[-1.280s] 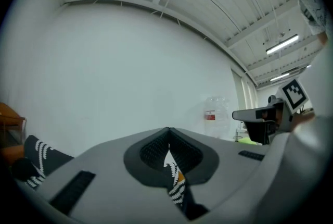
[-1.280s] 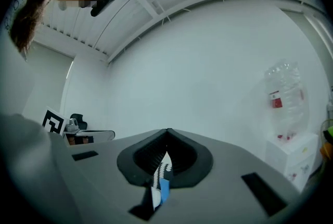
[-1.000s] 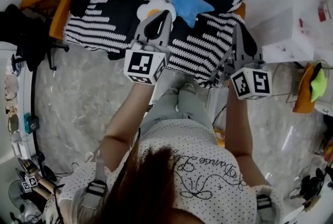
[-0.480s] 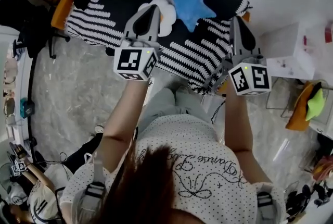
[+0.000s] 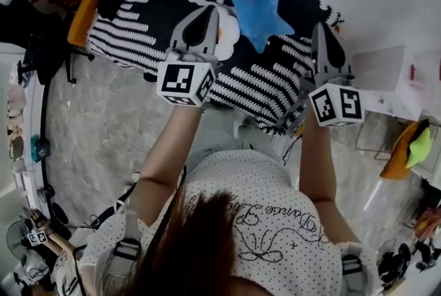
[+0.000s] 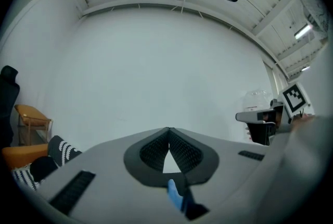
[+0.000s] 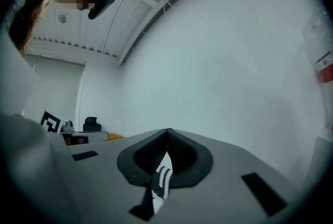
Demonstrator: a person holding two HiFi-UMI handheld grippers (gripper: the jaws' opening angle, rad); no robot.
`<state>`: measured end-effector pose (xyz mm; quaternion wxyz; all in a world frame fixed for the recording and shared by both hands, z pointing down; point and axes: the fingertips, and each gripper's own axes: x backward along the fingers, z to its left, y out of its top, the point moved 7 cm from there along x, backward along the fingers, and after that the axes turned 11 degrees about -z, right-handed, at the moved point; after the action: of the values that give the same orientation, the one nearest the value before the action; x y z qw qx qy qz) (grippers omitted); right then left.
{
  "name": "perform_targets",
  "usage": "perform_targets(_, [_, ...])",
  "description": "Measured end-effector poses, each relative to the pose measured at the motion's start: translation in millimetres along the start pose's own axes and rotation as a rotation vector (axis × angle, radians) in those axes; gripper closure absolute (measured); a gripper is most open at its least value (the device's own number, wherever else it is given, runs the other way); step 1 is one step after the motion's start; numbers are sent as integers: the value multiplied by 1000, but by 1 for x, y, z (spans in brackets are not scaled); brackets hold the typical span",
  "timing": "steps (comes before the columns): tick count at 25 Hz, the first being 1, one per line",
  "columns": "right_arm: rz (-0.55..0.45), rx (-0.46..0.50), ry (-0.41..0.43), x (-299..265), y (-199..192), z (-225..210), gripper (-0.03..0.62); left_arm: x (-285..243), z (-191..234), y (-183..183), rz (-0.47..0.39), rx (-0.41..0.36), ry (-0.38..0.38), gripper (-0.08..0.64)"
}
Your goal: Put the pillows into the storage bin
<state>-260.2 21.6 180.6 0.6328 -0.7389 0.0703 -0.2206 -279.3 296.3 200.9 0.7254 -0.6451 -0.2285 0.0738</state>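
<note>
Pillows lie on the striped sofa (image 5: 145,19): a blue star (image 5: 262,18), and a white one (image 5: 227,38) partly hidden behind the left gripper (image 5: 209,9). That gripper and the right gripper (image 5: 321,27) hang above the sofa, jaws pressed together, pinching nothing.
</note>
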Motion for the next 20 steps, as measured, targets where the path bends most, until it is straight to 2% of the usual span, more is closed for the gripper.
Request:
perform_targets(6, [4, 12, -83, -73, -22, 5, 581, -66, 64, -11, 0, 10, -95, 555])
perform_targets(11, [43, 15, -161, -111, -45, 14, 581, -106, 107, -32, 37, 53, -159, 555])
perform_targets(15, [75, 8, -203, -126, -60, 9, 581, -128, 122, -47, 61, 75, -193, 555])
perform_targets(20, [127, -3, -222, -138, -81, -7, 581, -145, 127, -70, 87, 101, -187, 555])
